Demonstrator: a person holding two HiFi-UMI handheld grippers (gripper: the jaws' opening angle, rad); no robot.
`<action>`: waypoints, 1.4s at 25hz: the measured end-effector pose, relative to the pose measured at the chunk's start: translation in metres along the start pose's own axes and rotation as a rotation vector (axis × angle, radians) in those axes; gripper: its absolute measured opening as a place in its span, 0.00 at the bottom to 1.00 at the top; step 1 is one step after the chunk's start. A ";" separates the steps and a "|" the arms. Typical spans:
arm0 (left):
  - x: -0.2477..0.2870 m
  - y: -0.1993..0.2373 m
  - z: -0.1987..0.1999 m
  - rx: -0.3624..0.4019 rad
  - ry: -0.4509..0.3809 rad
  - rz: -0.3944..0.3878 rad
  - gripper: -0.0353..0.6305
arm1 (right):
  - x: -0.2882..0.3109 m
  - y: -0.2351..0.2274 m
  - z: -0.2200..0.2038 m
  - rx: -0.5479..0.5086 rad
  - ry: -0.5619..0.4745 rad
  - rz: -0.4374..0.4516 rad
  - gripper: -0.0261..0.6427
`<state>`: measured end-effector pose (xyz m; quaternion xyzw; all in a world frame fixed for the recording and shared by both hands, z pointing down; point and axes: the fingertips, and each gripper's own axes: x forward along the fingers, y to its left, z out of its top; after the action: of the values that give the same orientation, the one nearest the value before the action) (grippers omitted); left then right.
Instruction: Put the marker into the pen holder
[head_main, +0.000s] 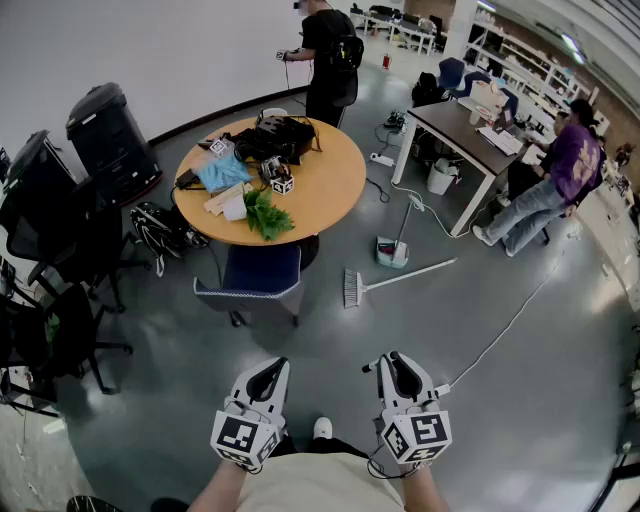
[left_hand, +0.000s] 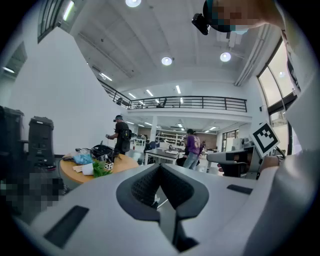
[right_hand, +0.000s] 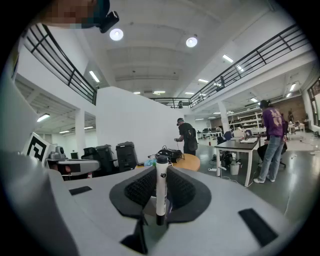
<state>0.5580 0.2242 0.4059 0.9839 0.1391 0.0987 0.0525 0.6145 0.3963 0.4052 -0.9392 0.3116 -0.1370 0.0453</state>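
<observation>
Marker (right_hand: 161, 192): white barrel, dark cap, standing upright, clamped between the pads of the right tool (head_main: 398, 368). Left tool (head_main: 269, 376): jaws together, nothing between them. Both are held low by the person's body, over grey floor (head_main: 470, 330). Round wooden surface (head_main: 335, 185) well ahead with clutter on it — blue bag (head_main: 222, 170), green leaves (head_main: 266, 215), black bag (head_main: 283, 136).
</observation>
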 end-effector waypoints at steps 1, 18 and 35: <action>-0.004 0.002 -0.002 -0.005 0.002 0.025 0.07 | 0.002 0.002 -0.002 -0.019 0.009 0.016 0.16; -0.181 0.094 -0.008 -0.095 -0.130 0.615 0.07 | 0.059 0.164 -0.021 -0.172 0.077 0.520 0.16; -0.427 0.169 -0.061 -0.192 -0.191 1.043 0.07 | 0.041 0.406 -0.077 -0.292 0.167 0.878 0.16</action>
<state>0.1880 -0.0537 0.4108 0.9179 -0.3829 0.0343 0.0986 0.3907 0.0463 0.4194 -0.7009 0.6979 -0.1347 -0.0591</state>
